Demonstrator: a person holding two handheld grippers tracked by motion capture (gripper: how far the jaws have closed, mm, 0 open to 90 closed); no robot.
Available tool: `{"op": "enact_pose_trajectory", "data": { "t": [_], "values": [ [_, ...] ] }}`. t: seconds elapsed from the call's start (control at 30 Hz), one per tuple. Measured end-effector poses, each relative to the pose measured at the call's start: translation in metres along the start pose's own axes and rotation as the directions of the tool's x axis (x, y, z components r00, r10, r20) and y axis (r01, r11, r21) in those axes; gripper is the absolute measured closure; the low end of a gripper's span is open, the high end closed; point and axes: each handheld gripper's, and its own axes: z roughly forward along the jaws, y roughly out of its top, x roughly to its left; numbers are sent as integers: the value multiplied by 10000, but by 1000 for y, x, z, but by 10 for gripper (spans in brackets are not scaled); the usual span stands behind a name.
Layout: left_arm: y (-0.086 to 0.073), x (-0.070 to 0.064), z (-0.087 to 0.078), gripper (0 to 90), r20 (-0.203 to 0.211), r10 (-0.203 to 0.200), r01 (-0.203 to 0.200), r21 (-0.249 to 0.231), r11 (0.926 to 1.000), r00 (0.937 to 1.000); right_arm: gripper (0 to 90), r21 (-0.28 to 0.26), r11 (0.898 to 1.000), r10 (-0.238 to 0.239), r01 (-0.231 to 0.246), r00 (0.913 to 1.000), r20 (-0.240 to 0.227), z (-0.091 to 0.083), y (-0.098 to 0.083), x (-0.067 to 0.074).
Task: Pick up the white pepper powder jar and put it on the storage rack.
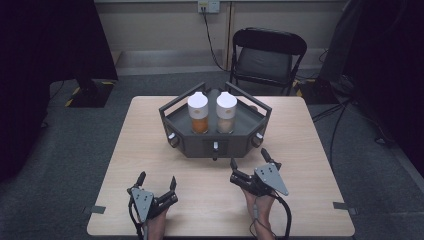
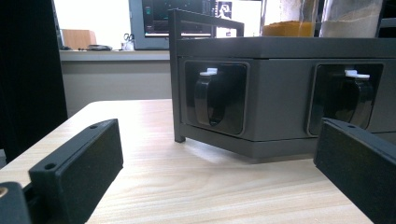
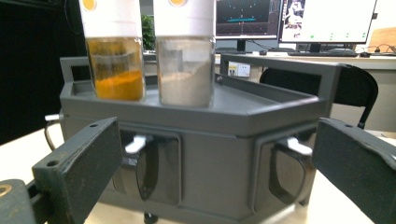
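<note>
A dark grey six-sided plastic rack (image 1: 216,131) stands mid-table on the pale wooden table (image 1: 150,150). On it, side by side, stand a white-capped jar of orange powder (image 1: 198,114) and a white-capped jar of beige powder (image 1: 226,112). Nearer the person than the rack, the left gripper (image 1: 157,180) and right gripper (image 1: 248,159) rest empty, jaws spread wide.

My left hand-held gripper (image 1: 158,186): black body, two blocky black jaws w/ a small screw hole near each base, grey three-cornered plate on top w/ dark screws. Right hand-held gripper (image 1: 252,161): same build, bigger pale-grey plate. Black cable trails off each, right one looping. Forearms bare, no sleeves.
</note>
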Motion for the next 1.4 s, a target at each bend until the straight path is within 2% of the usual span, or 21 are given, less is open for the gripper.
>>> {"op": "enact_pose_trajectory", "data": {
  "t": [0.27, 0.87, 1.4],
  "values": [
    [0, 0, 0, 7, -7, 2, -2, 3, 10000, 10000, 7, -159, 9996, 232, -229, 9995, 195, -14, -12, -2],
    [0, 0, 0, 7, -9, 3, -3, 3, 10000, 10000, 6, -186, 9998, 20, -8, 9981, 611, -30, -34, 4],
    [0, 0, 0, 7, -9, 4, -4, 4, 10000, 10000, 1, 74, 9998, -171, 165, 9962, 849, -37, -52, 7]
  ]
}}
